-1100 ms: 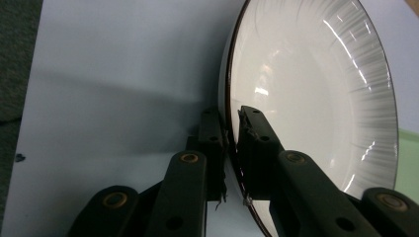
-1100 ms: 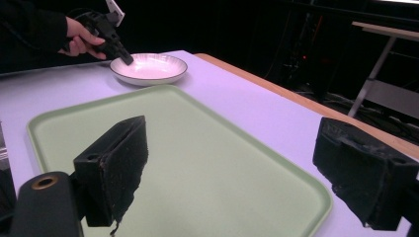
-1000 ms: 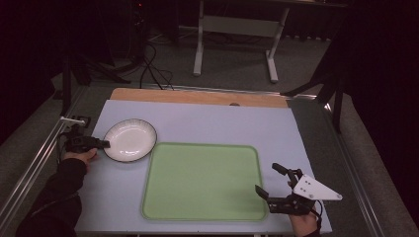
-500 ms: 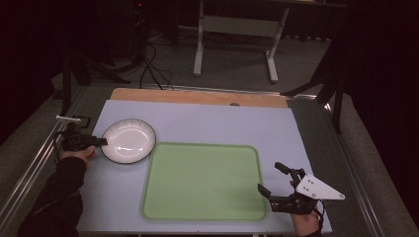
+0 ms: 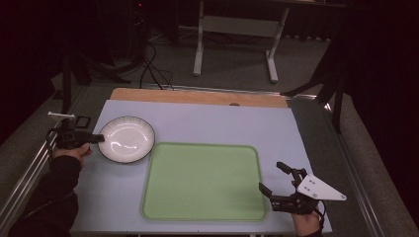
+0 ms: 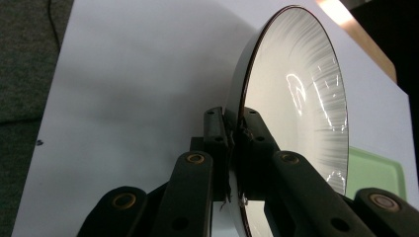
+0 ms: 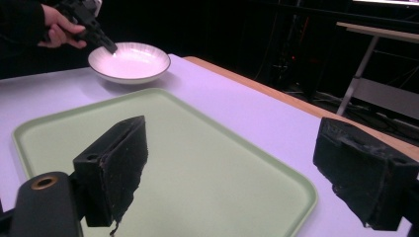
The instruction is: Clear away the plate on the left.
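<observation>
Plate could slip: left gripper fingers pinch only its rim near the desk's left edge; right gripper gapes empty.

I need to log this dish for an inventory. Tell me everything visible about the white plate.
The white plate is round and shallow, glossy like glazed ceramic, with fine ribbing radiating inside and a thin dark rim line. It is empty. It sits at the table's left side, just off the green tray's far-left corner. The left gripper is shut on its left rim, one jaw above and one beneath.
</observation>
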Motion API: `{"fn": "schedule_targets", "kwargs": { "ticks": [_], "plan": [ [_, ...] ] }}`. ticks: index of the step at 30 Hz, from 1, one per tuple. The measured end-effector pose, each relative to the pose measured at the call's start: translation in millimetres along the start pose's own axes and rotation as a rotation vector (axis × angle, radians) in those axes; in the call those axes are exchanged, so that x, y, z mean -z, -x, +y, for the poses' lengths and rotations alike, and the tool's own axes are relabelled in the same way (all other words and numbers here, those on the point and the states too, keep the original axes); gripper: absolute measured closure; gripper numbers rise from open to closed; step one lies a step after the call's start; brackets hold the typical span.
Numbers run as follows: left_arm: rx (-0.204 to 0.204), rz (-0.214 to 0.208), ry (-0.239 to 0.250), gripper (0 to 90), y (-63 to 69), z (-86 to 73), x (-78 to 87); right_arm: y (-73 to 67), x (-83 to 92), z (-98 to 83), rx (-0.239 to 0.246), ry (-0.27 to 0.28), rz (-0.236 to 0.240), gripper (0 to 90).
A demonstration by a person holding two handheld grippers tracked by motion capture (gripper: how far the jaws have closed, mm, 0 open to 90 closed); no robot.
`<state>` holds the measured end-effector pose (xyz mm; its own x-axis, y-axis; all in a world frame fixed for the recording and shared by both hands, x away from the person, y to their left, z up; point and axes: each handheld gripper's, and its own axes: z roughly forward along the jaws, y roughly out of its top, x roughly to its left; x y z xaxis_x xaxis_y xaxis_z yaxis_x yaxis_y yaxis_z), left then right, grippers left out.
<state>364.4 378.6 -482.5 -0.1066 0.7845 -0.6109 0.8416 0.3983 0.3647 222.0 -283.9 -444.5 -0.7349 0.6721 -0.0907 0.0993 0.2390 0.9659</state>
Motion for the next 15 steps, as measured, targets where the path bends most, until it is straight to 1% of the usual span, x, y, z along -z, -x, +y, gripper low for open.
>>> {"fn": "schedule_targets", "kwargs": {
  "ticks": [3,6,10,11,12,13,15],
  "plan": [
    [-0.012,-0.007,0.006,85.0,7.0,1.1,5.3,0.2,0.2,0.1,-0.001,0.000,-0.002,13.2],
    [-0.037,-0.015,0.010,85.0,15.8,1.8,9.8,0.5,0.4,0.4,-0.001,0.003,-0.005,13.0],
    [-0.044,-0.048,-0.010,85.0,23.5,2.6,10.9,0.8,0.7,0.6,-0.002,0.004,-0.014,11.9],
    [-0.047,-0.045,-0.006,85.0,26.0,2.4,11.6,0.8,0.8,0.6,-0.002,0.008,-0.013,11.6],
    [-0.056,-0.046,-0.012,85.0,28.4,2.7,11.9,1.0,1.0,0.8,-0.003,0.011,-0.014,11.5],
    [-0.061,-0.049,-0.010,84.9,30.5,2.5,12.2,0.9,1.0,1.0,-0.006,0.011,-0.014,11.5],
    [-0.075,-0.060,-0.021,84.9,34.2,2.7,12.8,0.9,1.8,1.3,-0.005,0.017,-0.016,11.3]
  ]
}}
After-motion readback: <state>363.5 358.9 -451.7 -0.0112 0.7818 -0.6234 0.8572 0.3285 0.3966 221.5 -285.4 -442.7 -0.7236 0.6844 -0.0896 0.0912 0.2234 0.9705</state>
